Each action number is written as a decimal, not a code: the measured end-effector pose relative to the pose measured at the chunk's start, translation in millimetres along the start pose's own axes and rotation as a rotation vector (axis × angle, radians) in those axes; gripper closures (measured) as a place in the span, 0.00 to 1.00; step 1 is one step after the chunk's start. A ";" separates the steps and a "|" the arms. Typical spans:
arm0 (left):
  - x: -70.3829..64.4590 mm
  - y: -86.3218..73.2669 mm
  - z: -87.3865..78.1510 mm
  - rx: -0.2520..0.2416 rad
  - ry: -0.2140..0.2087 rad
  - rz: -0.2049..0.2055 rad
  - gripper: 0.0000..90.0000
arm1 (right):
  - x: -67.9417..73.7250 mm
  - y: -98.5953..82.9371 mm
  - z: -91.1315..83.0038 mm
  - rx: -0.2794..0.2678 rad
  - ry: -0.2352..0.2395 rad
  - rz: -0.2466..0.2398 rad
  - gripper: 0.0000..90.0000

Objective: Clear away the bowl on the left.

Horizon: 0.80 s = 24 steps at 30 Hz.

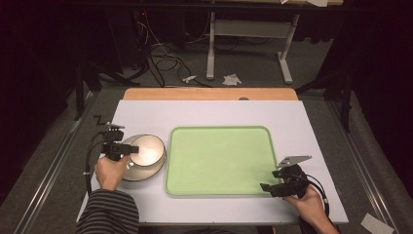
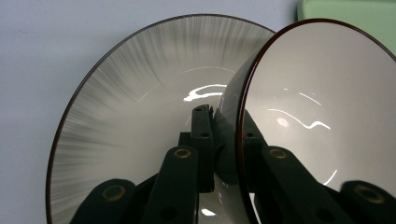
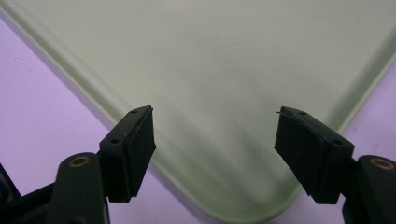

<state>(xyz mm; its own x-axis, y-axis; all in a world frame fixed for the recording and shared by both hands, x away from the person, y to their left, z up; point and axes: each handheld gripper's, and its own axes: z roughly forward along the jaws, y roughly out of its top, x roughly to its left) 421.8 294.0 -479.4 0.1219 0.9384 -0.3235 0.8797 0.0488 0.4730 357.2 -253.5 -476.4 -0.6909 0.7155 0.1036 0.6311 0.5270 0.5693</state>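
Observation:
A white bowl with a dark rim sits tilted on a larger grey-streaked plate at the table's left. My left gripper is shut on the bowl's rim; in the left gripper view the rim is pinched between the two black jaws, with the plate behind it. A pale green tray lies in the middle of the table. My right gripper stands open over the tray's near right corner, nothing between its pads.
A white sheet covers the table, with a wooden edge at the far side. Beyond the table are a desk frame, cables and paper scraps on the floor. Bare sheet surrounds the tray.

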 end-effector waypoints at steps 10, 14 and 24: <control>1.1 -0.3 -8.7 -0.031 0.000 -0.002 0.91 | 0.1 0.2 0.0 0.001 -0.007 0.005 0.33; 1.7 -0.3 -11.6 -0.041 -0.005 -0.009 0.91 | 0.1 0.1 -0.2 0.001 -0.005 -0.001 0.33; -9.4 3.0 -24.7 -0.098 -0.010 0.017 0.91 | 0.0 -0.4 -0.9 -0.002 -0.005 0.004 0.33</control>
<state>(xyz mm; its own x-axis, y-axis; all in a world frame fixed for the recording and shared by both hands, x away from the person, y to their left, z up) 411.9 293.7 -454.7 0.1410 0.9360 -0.3224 0.8282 0.0669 0.5565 356.6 -254.1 -476.0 -0.6870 0.7195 0.1018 0.6328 0.5235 0.5705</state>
